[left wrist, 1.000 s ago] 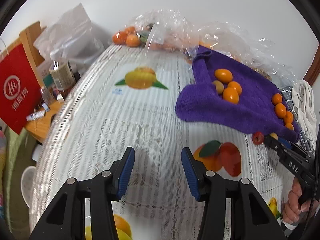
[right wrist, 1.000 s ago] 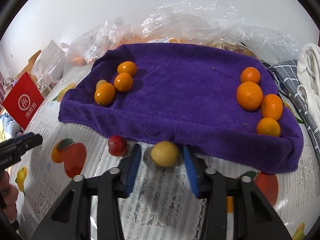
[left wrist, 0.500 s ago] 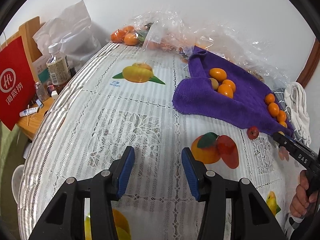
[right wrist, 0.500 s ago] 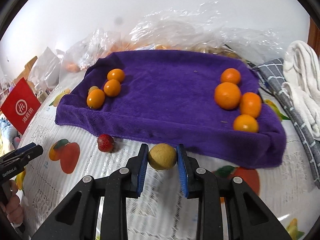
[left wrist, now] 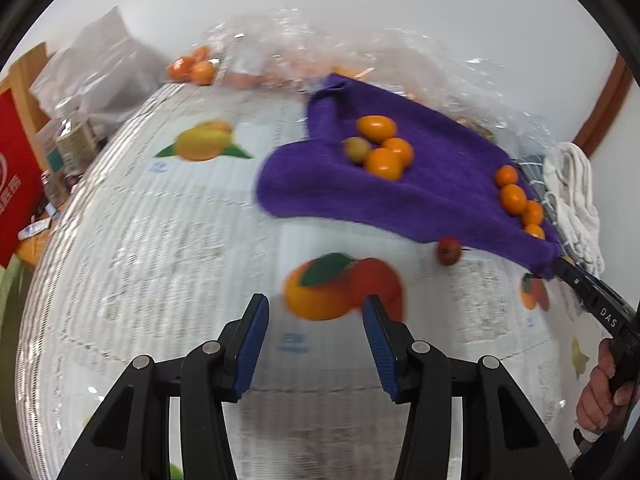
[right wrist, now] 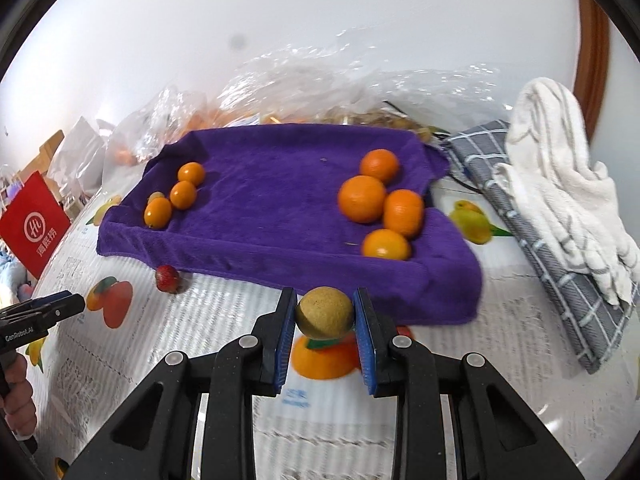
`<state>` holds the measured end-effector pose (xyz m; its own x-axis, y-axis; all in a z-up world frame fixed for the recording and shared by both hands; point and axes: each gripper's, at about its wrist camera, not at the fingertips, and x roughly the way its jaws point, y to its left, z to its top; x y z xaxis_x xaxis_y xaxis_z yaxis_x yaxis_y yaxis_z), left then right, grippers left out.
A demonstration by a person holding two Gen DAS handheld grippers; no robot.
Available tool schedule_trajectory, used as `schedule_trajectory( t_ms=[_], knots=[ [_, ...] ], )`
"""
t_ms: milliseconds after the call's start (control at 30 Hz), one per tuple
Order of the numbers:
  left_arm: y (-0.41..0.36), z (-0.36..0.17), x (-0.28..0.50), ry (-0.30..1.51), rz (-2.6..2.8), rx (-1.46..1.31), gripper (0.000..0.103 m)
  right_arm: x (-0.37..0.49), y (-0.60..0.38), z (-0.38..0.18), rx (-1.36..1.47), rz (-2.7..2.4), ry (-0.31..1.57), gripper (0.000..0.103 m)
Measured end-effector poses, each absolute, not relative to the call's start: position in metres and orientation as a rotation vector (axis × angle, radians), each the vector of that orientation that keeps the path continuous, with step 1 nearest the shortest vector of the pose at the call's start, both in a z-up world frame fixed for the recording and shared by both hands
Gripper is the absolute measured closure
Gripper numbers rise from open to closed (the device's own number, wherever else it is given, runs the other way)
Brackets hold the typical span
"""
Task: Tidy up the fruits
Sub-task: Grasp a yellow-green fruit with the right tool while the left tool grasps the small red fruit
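Right gripper (right wrist: 325, 320) body reading "DAS" in the left wrist view; left gripper (left wrist: 316, 340) body reading "CenRobot.AI" in the right wrist view; red bag (right wrist: 34, 227) carrying white Chinese characters under a round logo. Right jaws are closing on a yellow-brown round fruit (right wrist: 325, 313), pads touching both sides, fruit sitting just in front of the near edge of the purple towel (right wrist: 280, 184). Left jaws are standing wide apart, gripping nothing, over the lace tabletop (left wrist: 160, 264), well apart from the towel. Four small oranges (right wrist: 176, 196) are lying at the towel's left end, four larger oranges (right wrist: 380, 208) at its right end, bare towel between. A strawberry (right wrist: 167, 279) is resting just beside the towel's front edge. Only the right wrist view is showing the held fruit and the grey checked cloth (right wrist: 532, 248)
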<state>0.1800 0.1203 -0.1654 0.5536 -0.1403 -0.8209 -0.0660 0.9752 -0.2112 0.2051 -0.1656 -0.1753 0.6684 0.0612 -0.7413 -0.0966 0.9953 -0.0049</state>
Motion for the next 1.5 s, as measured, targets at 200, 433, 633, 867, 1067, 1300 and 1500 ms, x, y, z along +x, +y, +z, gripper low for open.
schedule_trajectory(
  t_ms=[200, 433, 633, 867, 1067, 1300, 1500],
  knots=[
    [0.089, -0.163, 0.188, 0.990, -0.107, -0.216, 0.056, 0.197, -0.191, -0.167, -0.025, 0.050, 0.822, 0.074],
    [0.048, -0.168, 0.206, 0.998, -0.194, -0.229, 0.056, 0.180, -0.229, -0.163, -0.014, 0.007, 0.822, 0.074],
    [0.027, -0.171, 0.222, 0.990, -0.168, -0.208, 0.056, 0.171, -0.246, -0.167, 0.011, -0.011, 0.835, 0.074],
    [0.019, -0.180, 0.237, 1.020, -0.139, -0.220, 0.071, 0.172, -0.246, -0.173, 0.031, -0.002, 0.845, 0.074],
    [0.019, -0.179, 0.235, 1.008, -0.158, -0.191, 0.079, 0.176, -0.237, -0.175, 0.042, 0.010, 0.851, 0.074],
    [0.036, -0.154, 0.219, 0.959, -0.165, -0.191, 0.079, 0.179, -0.219, -0.162, 0.019, 0.043, 0.822, 0.074],
    [0.056, -0.131, 0.209, 0.921, -0.152, -0.225, 0.079, 0.184, -0.209, -0.150, 0.026, 0.067, 0.805, 0.074]
  ],
)
